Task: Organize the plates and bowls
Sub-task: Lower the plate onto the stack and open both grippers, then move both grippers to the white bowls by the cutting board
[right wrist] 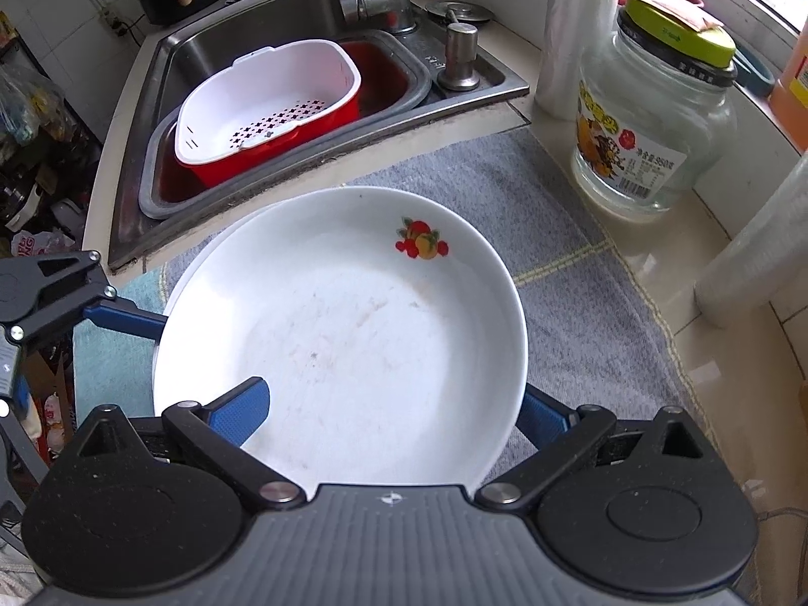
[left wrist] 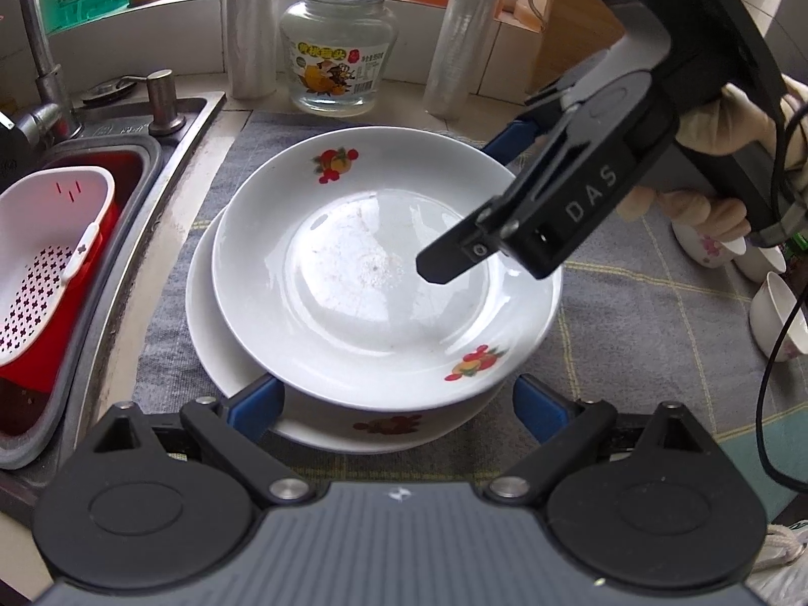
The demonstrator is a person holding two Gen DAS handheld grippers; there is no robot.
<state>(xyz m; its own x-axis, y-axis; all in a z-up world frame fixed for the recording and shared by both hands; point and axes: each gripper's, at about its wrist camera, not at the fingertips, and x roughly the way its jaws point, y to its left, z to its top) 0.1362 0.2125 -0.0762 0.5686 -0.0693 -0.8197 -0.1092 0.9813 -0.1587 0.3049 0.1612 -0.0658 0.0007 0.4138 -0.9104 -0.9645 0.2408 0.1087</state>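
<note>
A kitchen bench [left wrist: 631,313] under a grey checked cloth [left wrist: 606,303] runs beside a steel sink [left wrist: 166,151] in the left wrist view. Two white plates are stacked on the cloth: the top plate [left wrist: 384,272] with fruit prints sits on the bottom plate [left wrist: 222,333]. One glass jar [left wrist: 337,45] stands behind them between two rolls of plastic wrap [left wrist: 251,25], and two small white bowls [left wrist: 772,318] show at the right edge. The left tool [left wrist: 399,404] has its blue fingers spread apart, one on each side of the stack's near edge, not clearly touching it. The right tool [left wrist: 510,139] reaches over the top plate's far-right rim.

From the right wrist view, the same sink holds one white colander [right wrist: 267,96] in a red basin [right wrist: 384,76]. The right tool [right wrist: 399,409] straddles the top plate [right wrist: 343,333] rim, one blue finger [right wrist: 242,409] over the inside and one outside below it; whether it pinches, I cannot tell. The left tool [right wrist: 126,318] shows at the plate's left edge.
</note>
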